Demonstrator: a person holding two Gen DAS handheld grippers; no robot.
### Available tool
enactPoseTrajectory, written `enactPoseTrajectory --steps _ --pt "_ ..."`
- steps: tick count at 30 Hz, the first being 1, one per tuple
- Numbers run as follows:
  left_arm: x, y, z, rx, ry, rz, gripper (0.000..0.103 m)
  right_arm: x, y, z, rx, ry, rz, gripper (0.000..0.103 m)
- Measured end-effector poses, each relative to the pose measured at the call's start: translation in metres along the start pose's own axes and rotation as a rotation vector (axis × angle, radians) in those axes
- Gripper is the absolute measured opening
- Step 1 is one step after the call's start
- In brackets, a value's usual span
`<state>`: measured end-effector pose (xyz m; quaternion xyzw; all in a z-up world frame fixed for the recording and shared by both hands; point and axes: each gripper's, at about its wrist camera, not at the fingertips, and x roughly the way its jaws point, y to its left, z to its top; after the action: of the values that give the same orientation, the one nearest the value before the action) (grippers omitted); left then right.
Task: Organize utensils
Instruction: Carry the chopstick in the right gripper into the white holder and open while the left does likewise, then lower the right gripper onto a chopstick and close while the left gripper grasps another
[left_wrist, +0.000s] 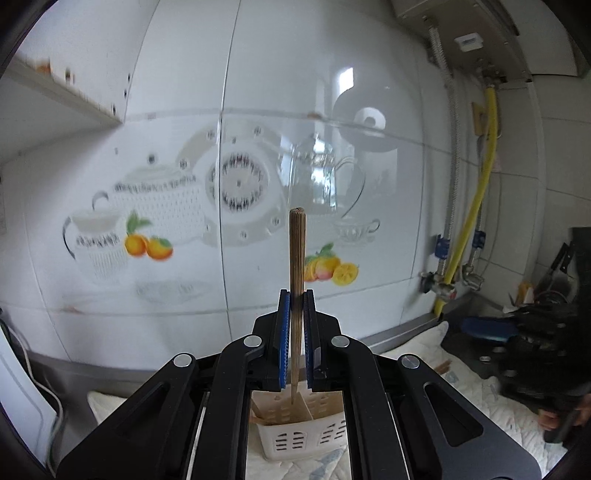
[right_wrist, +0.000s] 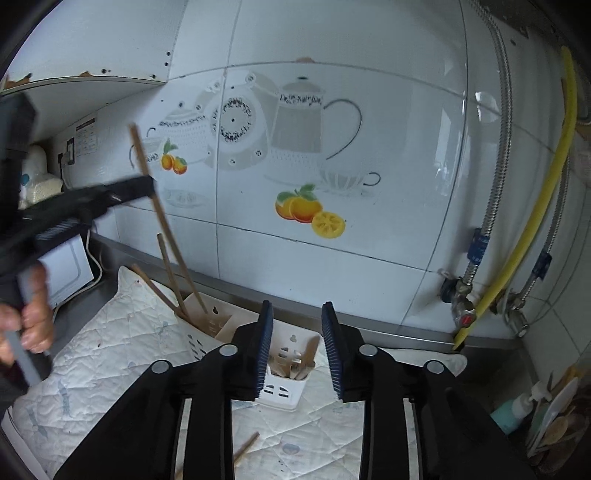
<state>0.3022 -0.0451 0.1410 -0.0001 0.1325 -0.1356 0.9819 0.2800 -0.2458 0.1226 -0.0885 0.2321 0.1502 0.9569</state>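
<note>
my left gripper is pinching a wooden chopstick between its blue pads, in the lower middle of the left wrist view. the chopstick is standing upright, its blunt end pointing up at the centre of the frame and its thin end reaching down into the white slotted holder at the bottom middle. the holder is sitting on a quilted cloth that is spreading to the lower right. behind it all, the tiled wall with printed teapots and oranges is filling the frame, and a yellow hose is running down the right side.

my right gripper is hanging with its fingers spread apart and nothing between them, in the lower middle of the right wrist view. just past the fingertips the same holder is showing, with a few flat wooden pieces standing in its right compartment. in the left compartment two other chopsticks are leaning to the left, and the one i am holding in my left gripper is slanting down into that same compartment. my left hand is gripping the handle at the far left edge. a loose chopstick is lying on the cloth near the bottom of the frame. a white appliance is standing at the left, and bottles and utensils are crowding the lower right corner, too blurred to name.
</note>
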Motion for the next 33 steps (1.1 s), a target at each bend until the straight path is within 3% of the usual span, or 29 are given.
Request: enactPoseTrajectory --steps 8,16,25,33 --pt "0.021 0.007 -0.021 -0.016 0.073 -0.009 0.006 -0.04 0.008 -0.026 -0.015 -0.039 0.026 0.029" --pt "0.011 0.002 -0.018 -0.012 0.069 -0.029 0.008 -0.073 0.017 -0.075 0.045 -0.019 0.075 0.03" --pt "-0.045 -0.009 -0.024 -0.008 0.058 -0.05 0.008 -0.094 0.043 -0.153 0.077 0.07 0.086 0.03" --pt "-0.098 -0.014 -0.093 -0.052 0.157 -0.089 0.009 -0.107 0.068 -0.234 0.164 0.168 0.079 0.028"
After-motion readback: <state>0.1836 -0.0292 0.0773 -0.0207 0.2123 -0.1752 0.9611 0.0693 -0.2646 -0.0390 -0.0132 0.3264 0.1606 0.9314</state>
